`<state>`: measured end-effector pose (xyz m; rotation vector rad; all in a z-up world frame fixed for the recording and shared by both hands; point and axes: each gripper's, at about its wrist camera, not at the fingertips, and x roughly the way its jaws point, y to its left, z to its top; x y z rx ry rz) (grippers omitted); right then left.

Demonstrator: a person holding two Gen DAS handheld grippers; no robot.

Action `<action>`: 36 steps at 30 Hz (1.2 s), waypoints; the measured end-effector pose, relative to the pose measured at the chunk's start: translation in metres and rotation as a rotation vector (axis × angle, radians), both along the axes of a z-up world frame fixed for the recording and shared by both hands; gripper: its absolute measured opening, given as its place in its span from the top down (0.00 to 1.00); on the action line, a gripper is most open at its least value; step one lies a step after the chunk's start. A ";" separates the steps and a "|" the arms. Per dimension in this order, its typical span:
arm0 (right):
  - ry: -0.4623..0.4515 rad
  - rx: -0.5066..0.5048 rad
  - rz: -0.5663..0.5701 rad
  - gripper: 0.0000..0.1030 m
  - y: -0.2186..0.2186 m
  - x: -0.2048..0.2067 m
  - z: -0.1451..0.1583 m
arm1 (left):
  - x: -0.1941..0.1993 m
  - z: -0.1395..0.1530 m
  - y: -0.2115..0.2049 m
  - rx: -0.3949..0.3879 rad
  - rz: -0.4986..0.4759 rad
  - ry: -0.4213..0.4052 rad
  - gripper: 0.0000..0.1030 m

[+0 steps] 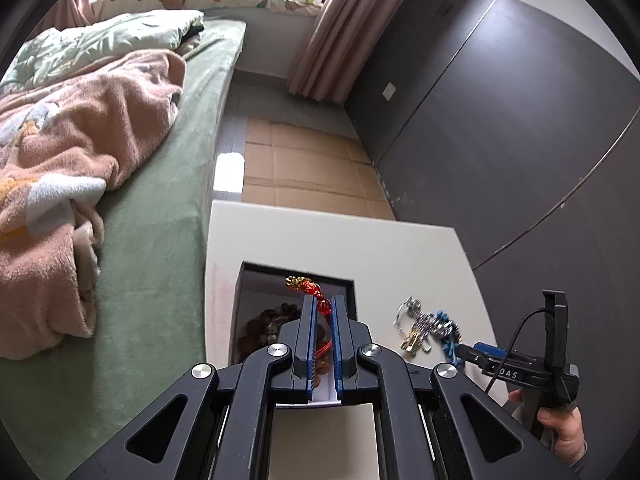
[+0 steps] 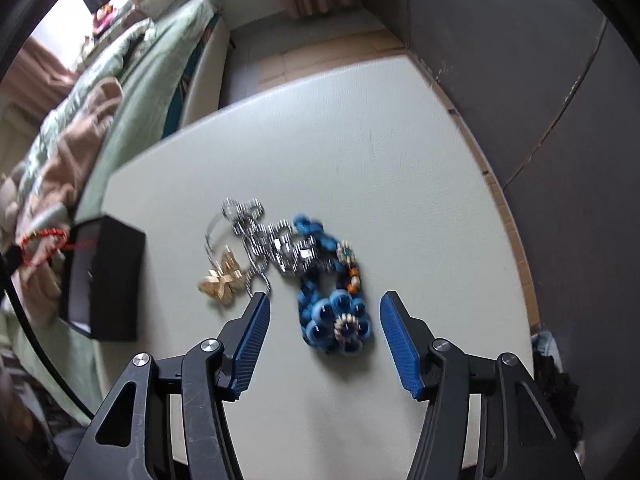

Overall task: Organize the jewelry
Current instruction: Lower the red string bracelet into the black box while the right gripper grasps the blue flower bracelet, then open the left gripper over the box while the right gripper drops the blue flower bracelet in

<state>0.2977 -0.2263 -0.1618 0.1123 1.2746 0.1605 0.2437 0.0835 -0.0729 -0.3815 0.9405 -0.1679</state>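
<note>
The task looks partway done: the left gripper (image 1: 324,310) is clamped on a red bead bracelet (image 1: 316,294) above the open black box (image 1: 240,300), where brown beads (image 1: 272,324) already lie. The right gripper (image 2: 324,312), jaws apart and grasping nothing, hangs over the blue flower bracelet (image 2: 340,320) on the white table (image 2: 400,160); a silver chain (image 2: 264,240) and a gold butterfly piece (image 2: 222,280) also wait there (both blurred). The box's floor is mostly hidden behind the left jaws.

A red bead bracelet (image 1: 316,294) hangs over the black box (image 1: 296,276); blue flower jewelry (image 2: 340,320) lies on the table.
</note>
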 end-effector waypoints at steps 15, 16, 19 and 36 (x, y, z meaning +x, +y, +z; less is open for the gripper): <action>-0.153 0.031 0.020 0.75 0.006 -0.016 0.029 | 0.011 -0.022 -0.001 -0.026 -0.015 0.082 0.88; -0.174 0.063 0.018 0.75 0.006 -0.017 0.035 | 0.010 -0.021 -0.001 -0.026 -0.014 0.080 0.81; -0.243 0.176 0.025 0.75 0.006 -0.023 0.052 | 0.009 -0.021 0.003 -0.026 -0.006 0.067 0.36; -0.360 0.592 0.137 0.76 0.086 -0.025 0.079 | 0.001 -0.013 0.035 -0.029 0.061 0.016 0.08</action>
